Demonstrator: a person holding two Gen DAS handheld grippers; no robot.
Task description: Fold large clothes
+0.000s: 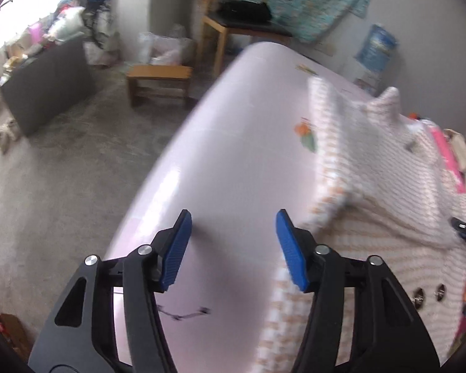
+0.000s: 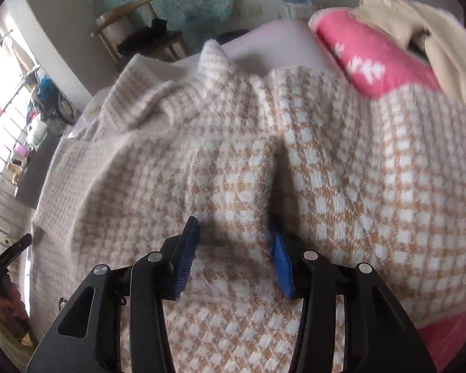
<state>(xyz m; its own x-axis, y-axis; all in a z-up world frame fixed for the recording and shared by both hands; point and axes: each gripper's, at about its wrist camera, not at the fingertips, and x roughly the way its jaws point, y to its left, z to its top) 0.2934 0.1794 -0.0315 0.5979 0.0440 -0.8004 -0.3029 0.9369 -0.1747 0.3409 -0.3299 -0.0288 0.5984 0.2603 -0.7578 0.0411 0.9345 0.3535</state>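
Observation:
A cream and tan checked knit sweater lies rumpled on the pale pink table top, its collar standing up at the far side. In the left wrist view the sweater fills the right half, with dark buttons near its edge. My left gripper is open above bare table just left of the sweater's edge, and nothing is between its blue pads. My right gripper hangs open low over the middle of the sweater. Its right fingertip is tucked against a raised fold, and the left pad is clear of the cloth.
A pink fleece and a beige garment lie past the sweater on the right. The table's left edge drops to a concrete floor with a wooden stool, a wooden chair and a dark cabinet.

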